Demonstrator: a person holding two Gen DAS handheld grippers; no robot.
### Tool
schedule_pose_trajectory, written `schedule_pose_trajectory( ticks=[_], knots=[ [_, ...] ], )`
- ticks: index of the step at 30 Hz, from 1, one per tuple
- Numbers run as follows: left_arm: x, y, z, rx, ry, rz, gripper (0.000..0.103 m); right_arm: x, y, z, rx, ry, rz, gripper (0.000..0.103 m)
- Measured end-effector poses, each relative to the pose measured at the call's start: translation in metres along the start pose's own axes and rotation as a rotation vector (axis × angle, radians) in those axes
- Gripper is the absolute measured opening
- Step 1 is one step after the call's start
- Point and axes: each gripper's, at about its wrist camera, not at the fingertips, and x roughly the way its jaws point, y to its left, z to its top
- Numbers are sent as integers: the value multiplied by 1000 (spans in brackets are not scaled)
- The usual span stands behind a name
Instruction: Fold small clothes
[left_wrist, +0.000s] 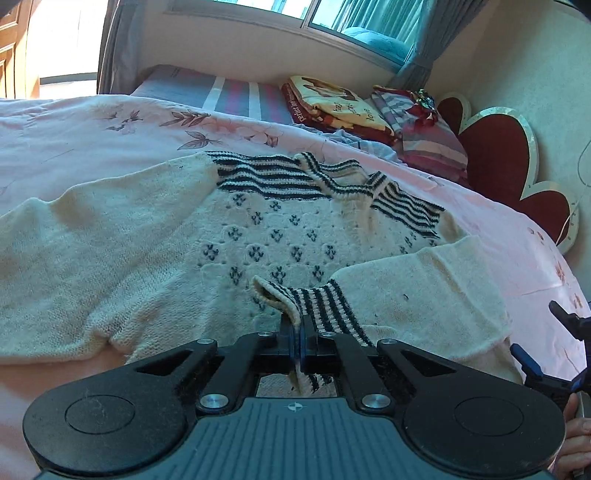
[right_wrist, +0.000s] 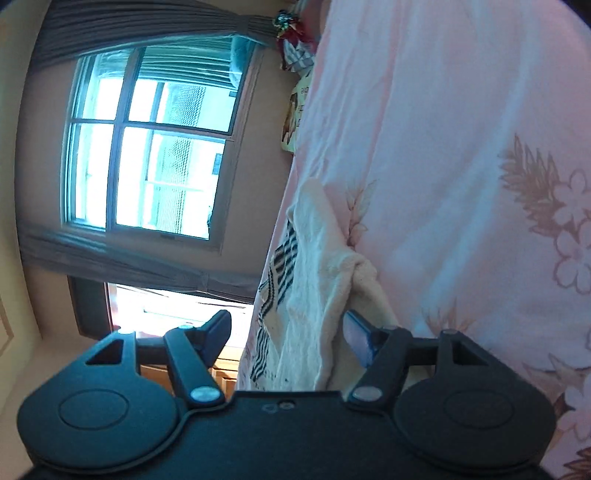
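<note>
Pinching the soft, limp knitted sweater (left_wrist: 207, 236) by its striped cuff (left_wrist: 314, 306) — left gripper (left_wrist: 297, 332) clamped shut; right gripper (right_wrist: 284, 332) jaws gape around the cream knit edge, gripping nothing.

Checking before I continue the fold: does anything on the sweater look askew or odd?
The sweater lies flat on the pink bedspread, but its striped collar is flipped and rumpled. Otherwise nothing stands out.
</note>
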Motion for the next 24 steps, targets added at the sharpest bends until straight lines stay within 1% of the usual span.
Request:
schedule_pose_trajectory(
  ticks=[3,5,6,8,9,10,12,14,17,19,21,23,24],
  knots=[
    [4,-2,-2,2,2,2,2,14,-3,6,33,-25,-14,64],
    [6,-5,-4,7,5,5,2,22,1,10,19,-26,-47,61],
    [7,-5,-4,10,7,7,2,26,3,11,6,-23,-63,58],
    [8,-6,-6,15,8,13,2,36,10,12,-47,-24,-120,45],
    [8,-7,-6,16,6,16,2,39,14,11,-91,-23,-155,10],
    [8,-7,-6,17,2,21,2,38,17,12,-124,-28,-181,6],
    [5,-10,-7,25,-21,12,2,30,24,10,-164,-48,-169,6],
    [6,-12,-8,47,-33,36,2,27,29,10,-208,-49,-178,6],
    [19,-11,-13,60,1,68,2,38,18,10,-232,-14,-257,6],
    [20,-12,-16,69,-7,75,2,36,13,11,-221,-12,-235,5],
    [19,-14,-16,76,-7,81,2,32,14,10,-232,1,-232,4],
    [18,-13,-16,77,-8,79,2,28,17,10,-247,22,-220,8],
    [18,-12,-16,79,-10,75,2,24,18,12,-263,29,-210,13]
  ],
)
